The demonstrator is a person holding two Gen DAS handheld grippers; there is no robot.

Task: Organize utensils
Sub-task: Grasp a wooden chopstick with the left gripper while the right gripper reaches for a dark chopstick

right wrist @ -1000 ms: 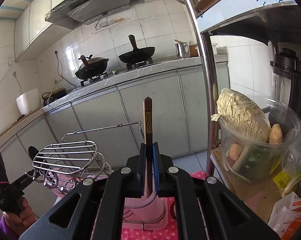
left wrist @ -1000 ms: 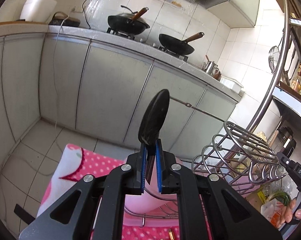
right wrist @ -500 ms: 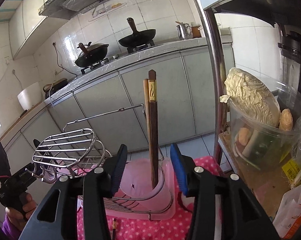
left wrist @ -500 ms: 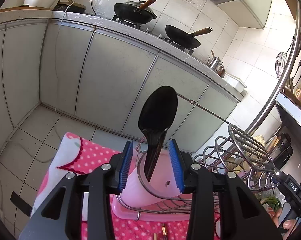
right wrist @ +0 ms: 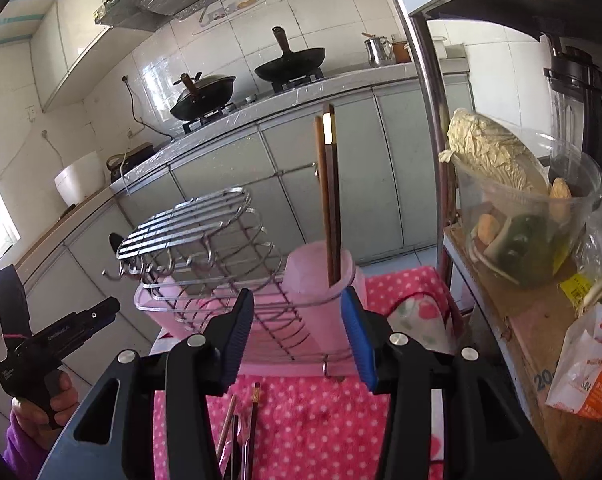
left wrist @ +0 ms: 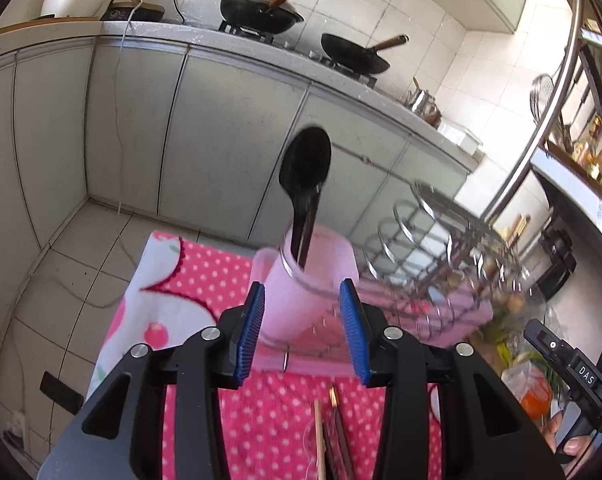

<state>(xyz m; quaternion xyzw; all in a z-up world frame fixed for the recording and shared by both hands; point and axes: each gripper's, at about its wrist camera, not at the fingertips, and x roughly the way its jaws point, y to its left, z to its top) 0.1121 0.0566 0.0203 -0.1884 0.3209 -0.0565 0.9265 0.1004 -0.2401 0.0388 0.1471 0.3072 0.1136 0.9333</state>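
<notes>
Both hand-held grippers, left [left wrist: 303, 334] and right [right wrist: 301, 338], gape empty before pink cup [left wrist: 301, 280], wire rack [right wrist: 205, 248] beside.

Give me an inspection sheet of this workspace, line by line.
Surface: pink dotted cloth.
Job's things: black spoon upright in pink cup; chopsticks upright in another pink cup; loose chopsticks on the cloth.
Clutter: wire rack, bowl of vegetables.
Grippers: left gripper open; right gripper open.
Cables: cord hanging down the cabinets.
Surroundings: woks on a stove.
</notes>
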